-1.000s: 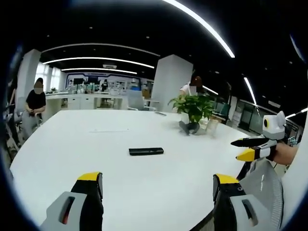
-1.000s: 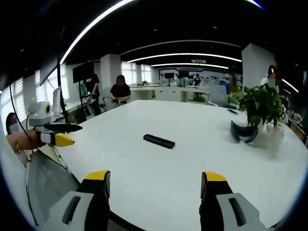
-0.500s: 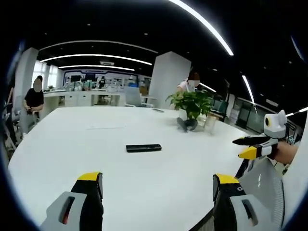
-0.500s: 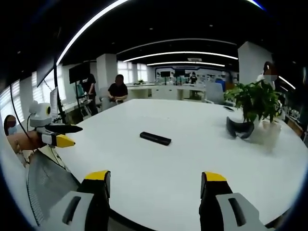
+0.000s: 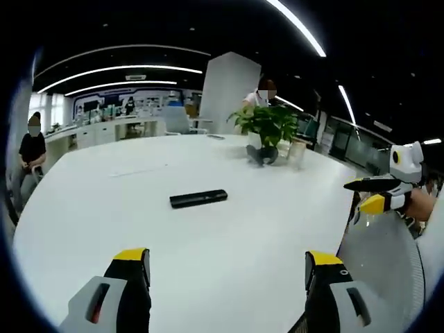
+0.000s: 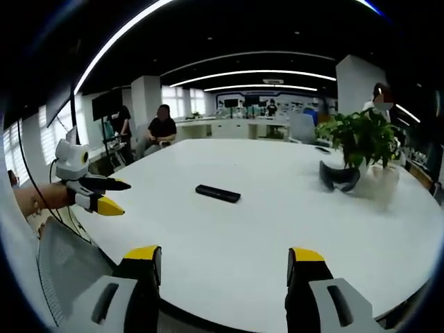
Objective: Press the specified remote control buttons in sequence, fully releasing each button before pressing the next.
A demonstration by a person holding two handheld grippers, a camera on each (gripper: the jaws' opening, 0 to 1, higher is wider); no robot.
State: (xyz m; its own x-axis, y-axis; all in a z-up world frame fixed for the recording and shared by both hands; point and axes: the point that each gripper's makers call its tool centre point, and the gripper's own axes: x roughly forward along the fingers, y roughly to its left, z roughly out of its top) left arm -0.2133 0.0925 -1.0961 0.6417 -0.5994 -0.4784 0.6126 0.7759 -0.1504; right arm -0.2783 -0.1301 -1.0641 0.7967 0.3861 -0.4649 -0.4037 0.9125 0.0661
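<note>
Open-plan office with long ceiling light strips surrounds a large white oval table (image 5: 208,236), which takes the lower half of both views. Near the upper right of the table stands a green leafy potted plant (image 5: 266,125). At the frame centre, well apart from both grippers, a slim black rectangular remote control (image 5: 198,198) lies flat. The left gripper (image 5: 225,281) and the right gripper (image 6: 223,274) hang with jaws spread wide, pinching nothing.
</note>
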